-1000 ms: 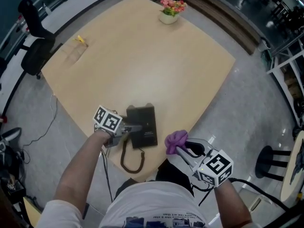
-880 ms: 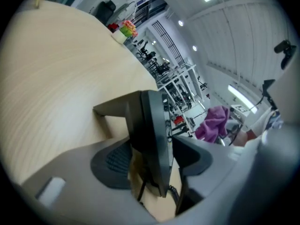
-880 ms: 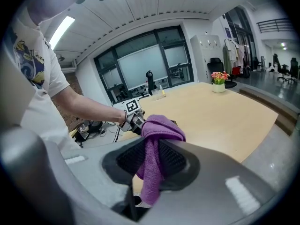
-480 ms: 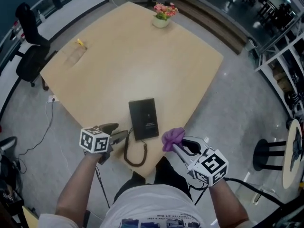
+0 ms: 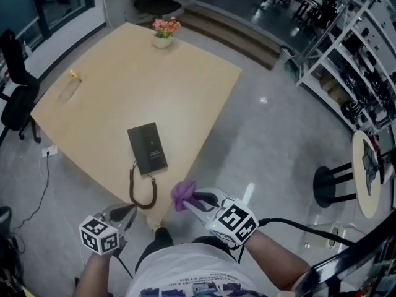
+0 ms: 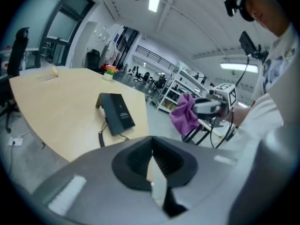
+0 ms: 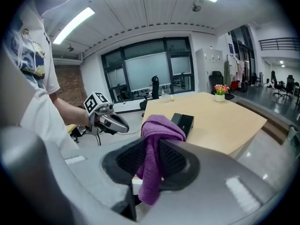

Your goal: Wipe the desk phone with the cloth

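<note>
The desk phone lies on the table, left of the frame's centre, with its coiled cord below it. At the bottom, the right gripper pinches the purple cloth. The left gripper has just closed its jaws, and nothing is between them.

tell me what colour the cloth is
Purple; the cloth shows best in the right gripper view.

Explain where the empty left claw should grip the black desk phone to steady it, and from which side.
Probably grip the desk phone across its two long edges, coming down from above on its left. It lies flat on the table, a narrow slab with both long sides clear; avoid its near end, where the coiled cord trails out.
</note>
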A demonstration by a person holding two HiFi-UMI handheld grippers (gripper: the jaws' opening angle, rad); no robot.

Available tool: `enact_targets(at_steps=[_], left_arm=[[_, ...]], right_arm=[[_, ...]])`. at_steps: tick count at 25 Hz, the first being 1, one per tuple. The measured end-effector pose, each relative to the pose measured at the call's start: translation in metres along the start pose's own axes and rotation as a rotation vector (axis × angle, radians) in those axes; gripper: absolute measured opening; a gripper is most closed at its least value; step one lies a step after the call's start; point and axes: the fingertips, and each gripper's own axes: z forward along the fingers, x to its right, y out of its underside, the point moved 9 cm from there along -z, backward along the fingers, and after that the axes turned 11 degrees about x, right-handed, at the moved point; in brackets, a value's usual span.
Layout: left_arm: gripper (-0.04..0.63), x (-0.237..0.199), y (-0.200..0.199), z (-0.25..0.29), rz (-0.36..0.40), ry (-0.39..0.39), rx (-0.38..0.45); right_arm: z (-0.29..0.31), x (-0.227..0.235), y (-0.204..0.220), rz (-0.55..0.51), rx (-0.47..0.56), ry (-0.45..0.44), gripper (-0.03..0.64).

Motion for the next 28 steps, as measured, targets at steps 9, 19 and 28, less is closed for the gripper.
enact_targets(at_steps=[9, 19, 28], left_arm=[[0.005, 0.152, 0.030, 0.007, 0.023, -0.023, 0.088], [0.005, 0.257, 0.066, -0.014, 0.060, -0.035, 0.047], [0.005, 0.286, 0.058, -0.017, 0.099, 0.037, 0.080]], right_arm=[[-0.107, -0.036, 0.043, -0.071, 0.088, -0.068, 0.089], [-0.185, -0.080, 0.078, -0.093, 0.146, -0.093, 0.089], [-0.211, -0.117, 0.080, -0.126, 0.130, -0.055, 0.089]])
